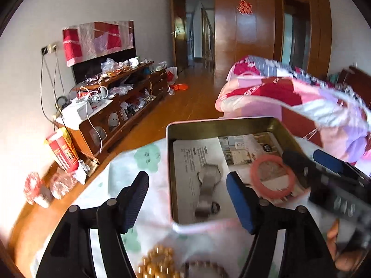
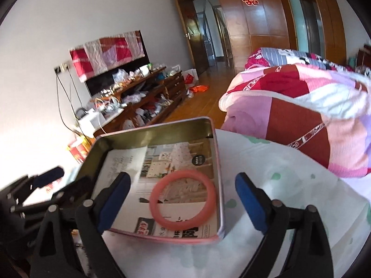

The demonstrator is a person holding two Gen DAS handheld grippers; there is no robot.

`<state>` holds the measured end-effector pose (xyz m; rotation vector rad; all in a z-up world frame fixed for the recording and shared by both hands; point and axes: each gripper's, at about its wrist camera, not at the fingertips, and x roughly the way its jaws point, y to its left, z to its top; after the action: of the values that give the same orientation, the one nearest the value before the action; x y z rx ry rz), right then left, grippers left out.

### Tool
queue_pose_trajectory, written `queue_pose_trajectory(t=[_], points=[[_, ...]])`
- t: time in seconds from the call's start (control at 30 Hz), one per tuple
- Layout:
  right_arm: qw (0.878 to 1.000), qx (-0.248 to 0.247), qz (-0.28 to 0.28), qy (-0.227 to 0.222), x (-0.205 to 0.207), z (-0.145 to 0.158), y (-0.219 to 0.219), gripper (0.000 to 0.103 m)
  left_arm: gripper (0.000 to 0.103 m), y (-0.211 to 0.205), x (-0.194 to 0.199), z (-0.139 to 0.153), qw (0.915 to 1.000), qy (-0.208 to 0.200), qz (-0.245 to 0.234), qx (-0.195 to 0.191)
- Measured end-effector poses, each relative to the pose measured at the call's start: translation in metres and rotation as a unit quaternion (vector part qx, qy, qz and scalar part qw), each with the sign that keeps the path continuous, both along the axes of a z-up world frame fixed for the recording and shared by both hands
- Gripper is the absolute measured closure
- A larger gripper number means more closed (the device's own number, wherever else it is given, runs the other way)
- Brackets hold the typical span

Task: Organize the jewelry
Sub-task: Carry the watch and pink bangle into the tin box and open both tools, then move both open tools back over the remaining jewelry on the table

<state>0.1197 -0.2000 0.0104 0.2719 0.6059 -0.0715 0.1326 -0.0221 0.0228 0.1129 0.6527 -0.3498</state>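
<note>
Tin (image 2: 215, 153) walls ring bangle (image 2: 183, 200); right gripper (image 2: 183, 205) spread wide above.

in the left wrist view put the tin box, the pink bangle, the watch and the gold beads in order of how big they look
1. Tin box, clearly largest.
2. Pink bangle and watch: about alike, so unranked.
3. Gold beads: cut off by the frame edge and nearest the camera, so unsure.

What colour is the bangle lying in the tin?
Salmon pink; the bangle shows best in the right wrist view, lying on the printed paper in the tin.
</note>
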Motion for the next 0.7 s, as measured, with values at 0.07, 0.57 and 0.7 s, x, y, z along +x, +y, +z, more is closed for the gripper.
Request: queue_pose_trajectory(t=[0.07,0.57,0.7], points=[[1.000,0.006,-0.014,-0.018,-0.011,0.006,-0.004,0.009,0.033,0.012,-0.011,0.000,0.9998,-0.004,0.017,-0.008],[0.997,0.025,-0.068,0.020,-0.083,-0.002,-0.003,0.009,0.033,0.052,-0.079,-0.016,0.9953,0.001,0.096,-0.011],[0.998,0.006,-0.058,0.022,-0.098,-0.003,0.006,0.009,0.033,0.061,-0.091,-0.024,0.9945,0.011,0.103,-0.013]])
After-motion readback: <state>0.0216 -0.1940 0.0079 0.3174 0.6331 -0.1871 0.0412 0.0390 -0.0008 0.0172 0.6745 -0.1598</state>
